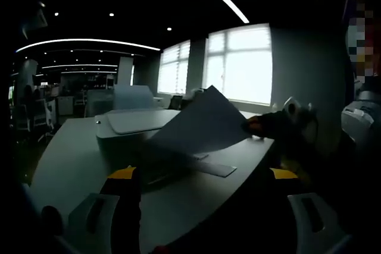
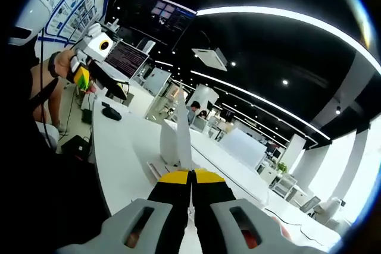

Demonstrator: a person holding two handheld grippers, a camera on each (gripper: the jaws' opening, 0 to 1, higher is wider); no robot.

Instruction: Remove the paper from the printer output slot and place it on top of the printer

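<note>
**Sheet clamped by right hand-held gripper, printer lid below and to the side**

Right hand-held gripper (image 2: 191,178): yellow-tipped jaws together, clamped on thin white paper sheet (image 2: 181,132), held edge-on, long axis running away from it. Seen from left hand-held gripper (image 1: 202,176), jaws apart and empty: paper sheet (image 1: 202,126) tilted above pale grey flat-topped printer (image 1: 128,124) on white desk (image 1: 65,159). Judged next: swing sheet flat over the lid. Right nearer.

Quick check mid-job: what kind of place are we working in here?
Most likely an open-plan office: a printer on a long white desk, a laptop nearby, rows of further desks under strip ceiling lights, and large windows.
</note>
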